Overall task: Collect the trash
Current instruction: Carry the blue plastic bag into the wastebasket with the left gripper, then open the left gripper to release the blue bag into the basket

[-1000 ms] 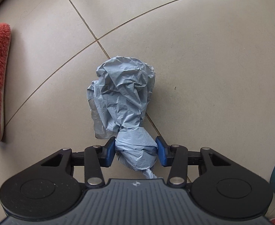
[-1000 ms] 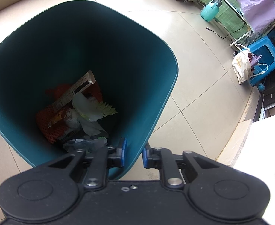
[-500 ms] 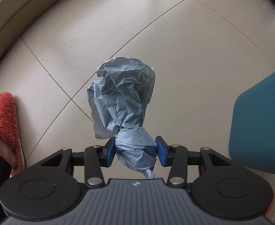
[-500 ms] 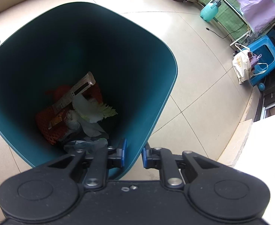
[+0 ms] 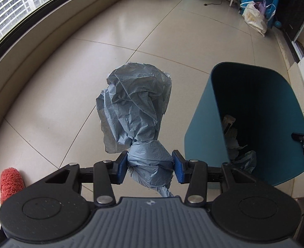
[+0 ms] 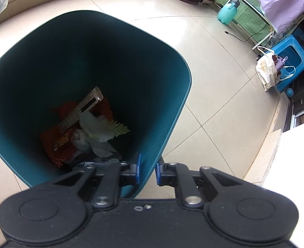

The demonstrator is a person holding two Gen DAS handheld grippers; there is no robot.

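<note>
Left gripper (image 5: 149, 166): clamped on crumpled blue paper wad (image 5: 137, 111), now lifted off the floor.
Right gripper (image 6: 147, 170): pinching teal plastic bin (image 6: 172, 70) rim, tightening slightly.
Bin: now right of the left jaws.
Meaning: drop looks close.

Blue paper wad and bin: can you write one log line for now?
left gripper: shut on blue paper wad | right gripper: shut on teal bin rim | wad: not binned
</note>
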